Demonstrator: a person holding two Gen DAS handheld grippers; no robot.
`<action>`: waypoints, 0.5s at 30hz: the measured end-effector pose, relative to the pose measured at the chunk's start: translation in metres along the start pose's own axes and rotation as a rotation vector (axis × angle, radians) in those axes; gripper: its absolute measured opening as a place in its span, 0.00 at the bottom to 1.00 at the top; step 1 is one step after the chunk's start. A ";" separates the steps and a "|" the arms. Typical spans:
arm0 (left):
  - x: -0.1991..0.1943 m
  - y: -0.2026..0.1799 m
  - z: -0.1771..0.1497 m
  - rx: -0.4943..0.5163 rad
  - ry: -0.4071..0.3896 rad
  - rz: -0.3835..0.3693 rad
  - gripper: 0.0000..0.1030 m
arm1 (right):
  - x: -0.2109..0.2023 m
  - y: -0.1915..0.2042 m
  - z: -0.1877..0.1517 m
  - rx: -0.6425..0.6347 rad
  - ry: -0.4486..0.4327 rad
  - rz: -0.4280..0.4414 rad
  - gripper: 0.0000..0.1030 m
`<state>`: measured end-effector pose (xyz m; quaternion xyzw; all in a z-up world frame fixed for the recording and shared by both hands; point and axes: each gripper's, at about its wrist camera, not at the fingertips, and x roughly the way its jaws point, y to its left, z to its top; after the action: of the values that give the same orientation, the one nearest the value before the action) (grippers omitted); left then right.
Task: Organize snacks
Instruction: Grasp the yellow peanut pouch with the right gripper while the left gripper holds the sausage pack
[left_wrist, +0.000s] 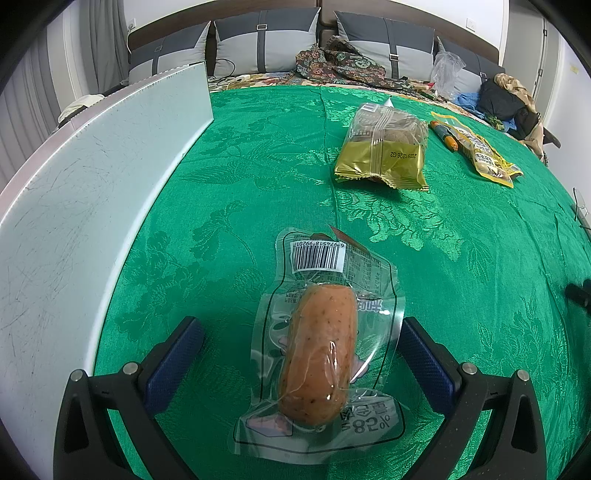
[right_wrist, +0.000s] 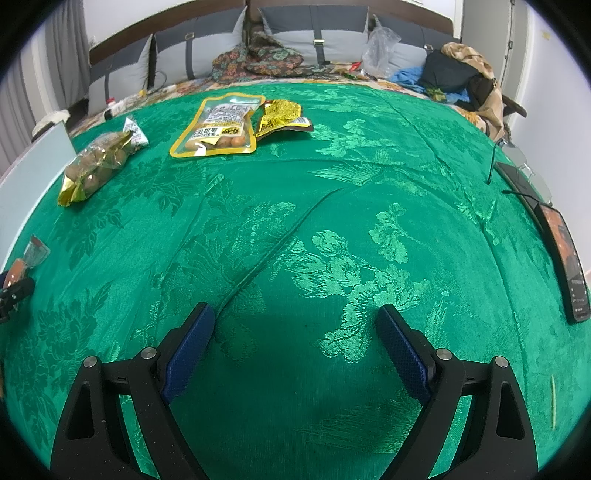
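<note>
My left gripper (left_wrist: 303, 343) is hanging over the green cloth (left_wrist: 258, 166) with its jaws wide apart, one on either side of a sausage (left_wrist: 319, 354) sealed in a clear packet that is lying flat between them; neither blue pad is touching it. Only this view is showing the packet's barcode and the large "28%" printed at its near end, and the white board (left_wrist: 92, 192) standing along the left. Farther off a gold cake bag (left_wrist: 386, 147) is showing the date "2026 12/26 G2".

My right gripper (right_wrist: 295, 347) is hovering with its jaws apart over bare cloth, holding nothing. Only its view is showing a phone (right_wrist: 565, 262) lying at the right edge and, up front, a yellow-edged pouch (right_wrist: 218, 127) with small round snacks inside, touching a crumpled yellow wrapper (right_wrist: 282, 114). Their writing is too small to read.
</note>
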<state>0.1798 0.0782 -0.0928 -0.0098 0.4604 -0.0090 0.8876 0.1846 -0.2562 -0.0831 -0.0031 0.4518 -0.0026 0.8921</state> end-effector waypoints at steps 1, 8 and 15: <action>0.000 0.000 0.000 0.000 0.000 0.000 1.00 | 0.000 0.001 0.005 -0.008 0.002 0.017 0.88; 0.000 0.000 0.000 0.000 0.000 0.000 1.00 | 0.023 0.030 0.113 -0.011 -0.014 0.147 0.88; 0.000 0.000 0.000 0.000 0.000 0.000 1.00 | 0.101 0.069 0.193 0.002 0.121 0.110 0.88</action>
<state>0.1798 0.0781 -0.0928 -0.0100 0.4605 -0.0090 0.8876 0.4003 -0.1877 -0.0512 0.0227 0.5045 0.0456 0.8619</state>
